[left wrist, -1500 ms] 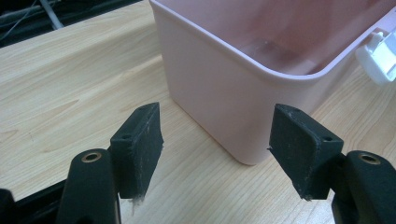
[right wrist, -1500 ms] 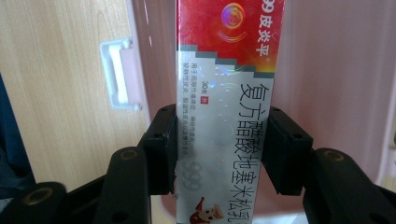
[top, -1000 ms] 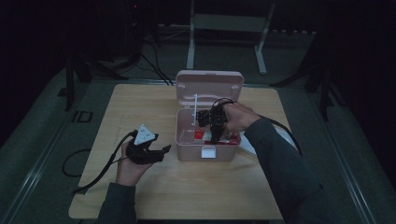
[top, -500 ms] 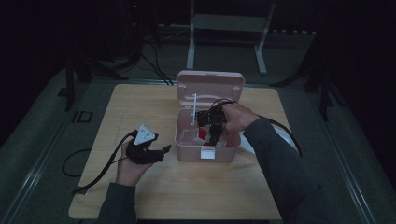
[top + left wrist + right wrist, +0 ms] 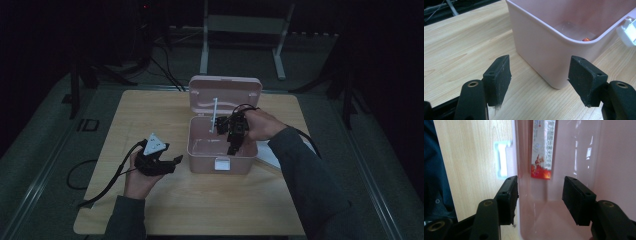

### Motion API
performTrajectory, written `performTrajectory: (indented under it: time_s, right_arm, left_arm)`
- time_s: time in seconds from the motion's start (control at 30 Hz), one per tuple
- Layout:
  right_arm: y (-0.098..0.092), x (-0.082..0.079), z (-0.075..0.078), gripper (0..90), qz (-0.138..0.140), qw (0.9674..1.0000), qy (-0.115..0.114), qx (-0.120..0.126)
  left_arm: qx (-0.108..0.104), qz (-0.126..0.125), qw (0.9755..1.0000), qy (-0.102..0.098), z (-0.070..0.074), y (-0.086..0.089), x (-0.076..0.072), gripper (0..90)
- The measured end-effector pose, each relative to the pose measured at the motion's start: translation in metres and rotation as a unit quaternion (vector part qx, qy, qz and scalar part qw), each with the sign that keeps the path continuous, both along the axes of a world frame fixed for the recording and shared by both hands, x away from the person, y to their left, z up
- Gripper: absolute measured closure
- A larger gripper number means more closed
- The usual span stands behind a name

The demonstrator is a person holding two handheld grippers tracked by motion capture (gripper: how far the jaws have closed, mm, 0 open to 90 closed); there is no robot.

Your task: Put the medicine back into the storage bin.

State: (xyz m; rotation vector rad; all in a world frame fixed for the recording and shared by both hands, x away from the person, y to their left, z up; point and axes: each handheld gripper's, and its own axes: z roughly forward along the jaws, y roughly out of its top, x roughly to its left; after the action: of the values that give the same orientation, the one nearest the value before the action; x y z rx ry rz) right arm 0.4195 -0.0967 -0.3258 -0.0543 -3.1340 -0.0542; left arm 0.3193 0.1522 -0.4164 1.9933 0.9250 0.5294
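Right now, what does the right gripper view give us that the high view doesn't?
Right gripper view alone: a small red-and-white printed packet lying on the box floor beyond the right gripper, whose open jaws hold nothing. High view alone: the box's raised pink lid, the left gripper with open jaws beside the box, and white paper. Both: the open pink plastic box, its white front latch and the light wooden table.

- The box (image 5: 222, 150) stands at the centre of the table (image 5: 150, 115), its lid (image 5: 225, 92) raised at 12 o'clock.
- A small carton (image 5: 541, 150) lies inside the box.
- The left gripper (image 5: 167, 162) sits at 9 o'clock of the box.
- The right gripper (image 5: 234, 145) hangs over the box's inside.
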Motion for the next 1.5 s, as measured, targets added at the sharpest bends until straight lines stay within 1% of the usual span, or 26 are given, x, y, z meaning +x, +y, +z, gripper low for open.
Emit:
performTrajectory:
  time_s: [0.1,0.23,0.4,0.53,0.7,0.87,0.97,1.03,1.07,1.1,1.2,1.23,1.33,1.47,1.5]
  right_arm:
    - [-0.013,-0.001,0.005,47.2,-0.015,0.9998,-0.009,0.007]
    - [-0.034,0.001,0.011,47.2,-0.032,0.9993,-0.013,0.017]
    - [-0.058,0.000,0.020,47.3,-0.049,0.9982,-0.020,0.026]
    - [-0.079,0.000,0.027,49.4,-0.066,0.9969,-0.027,0.033]
    - [-0.107,0.003,0.026,49.8,-0.091,0.9948,-0.031,0.035]
    - [-0.133,0.008,0.020,51.7,-0.112,0.9921,-0.035,0.045]
    - [-0.148,0.013,0.015,52.8,-0.118,0.9906,-0.050,0.048]
    - [-0.159,0.017,0.011,53.9,-0.116,0.9902,-0.046,0.062]
    - [-0.164,0.019,0.008,54.3,-0.120,0.9895,-0.043,0.068]
    - [-0.169,0.022,0.005,54.8,-0.123,0.9893,-0.042,0.067]
    - [-0.179,0.029,-0.009,55.7,-0.129,0.9895,-0.037,0.053]
    - [-0.181,0.031,-0.014,56.3,-0.134,0.9893,-0.033,0.048]
    - [-0.188,0.038,-0.028,58.6,-0.143,0.9885,-0.032,0.036]
    - [-0.195,0.046,-0.043,61.3,-0.151,0.9873,-0.035,0.035]
    - [-0.196,0.047,-0.046,61.3,-0.152,0.9872,-0.036,0.031]
  left_arm:
    - [0.000,-0.001,1.0000,0.001,-0.001,0.000,0.000,34.0]
    - [0.000,-0.002,1.0000,0.003,-0.001,-0.001,0.001,34.0]
    - [0.000,-0.001,1.0000,0.003,-0.001,-0.001,0.000,34.0]
    - [-0.001,-0.001,1.0000,0.002,-0.001,-0.001,0.000,34.0]
    - [0.001,-0.002,1.0000,0.002,-0.001,-0.001,0.001,34.0]
    - [-0.001,-0.001,1.0000,0.003,-0.001,-0.001,0.000,34.0]
    - [0.000,-0.002,1.0000,0.003,-0.001,-0.001,0.001,34.0]
    - [-0.001,-0.002,1.0000,0.004,-0.002,-0.002,0.001,34.0]
    - [-0.001,-0.002,1.0000,0.004,-0.002,-0.002,0.001,34.0]
    - [-0.001,-0.002,1.0000,0.004,-0.002,-0.002,0.001,34.0]
    - [-0.001,-0.001,1.0000,0.004,-0.002,-0.002,0.001,34.0]
    - [-0.001,-0.001,1.0000,0.005,-0.002,-0.002,0.001,34.0]
    - [0.000,-0.002,1.0000,0.005,-0.002,-0.002,0.001,34.0]
    - [-0.001,-0.002,1.0000,0.004,-0.002,-0.002,0.001,34.0]
    - [-0.001,-0.001,1.0000,0.004,-0.002,-0.002,0.001,34.0]
